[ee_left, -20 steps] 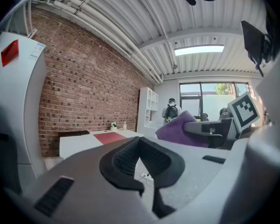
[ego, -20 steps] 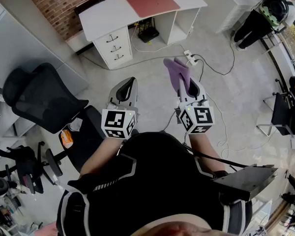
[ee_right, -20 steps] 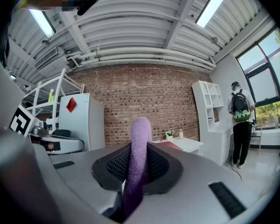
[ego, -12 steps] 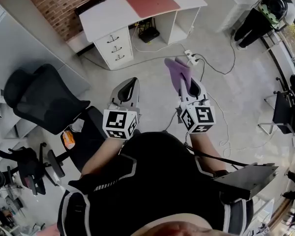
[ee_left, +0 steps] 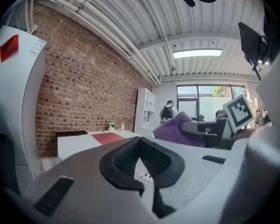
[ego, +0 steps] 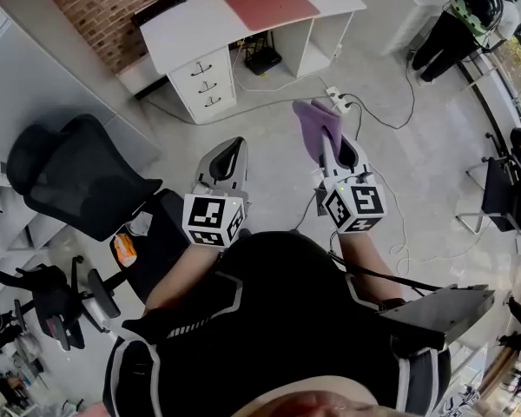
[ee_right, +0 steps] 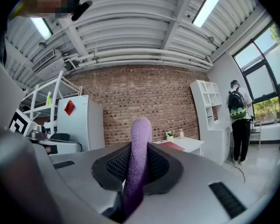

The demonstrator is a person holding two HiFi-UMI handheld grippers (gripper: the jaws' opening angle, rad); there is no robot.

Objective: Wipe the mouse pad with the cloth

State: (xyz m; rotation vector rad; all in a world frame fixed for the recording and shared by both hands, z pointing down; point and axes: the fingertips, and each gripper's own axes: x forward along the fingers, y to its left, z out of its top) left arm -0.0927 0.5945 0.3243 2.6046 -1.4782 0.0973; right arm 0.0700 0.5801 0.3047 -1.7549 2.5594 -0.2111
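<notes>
Brick walls back a white desk [ego: 182, 26] carrying the red mouse pad [ego: 269, 3] toward its right end. Well apart from it, the right gripper [ego: 332, 146] pinches the purple cloth [ego: 313, 120]. The left gripper [ego: 229, 150] is pressed together, empty.

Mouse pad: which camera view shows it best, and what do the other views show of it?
The head view: the red mouse pad lies whole, seen from above, on the white desk. Both gripper views catch it edge-on, a thin distant red strip.
</notes>
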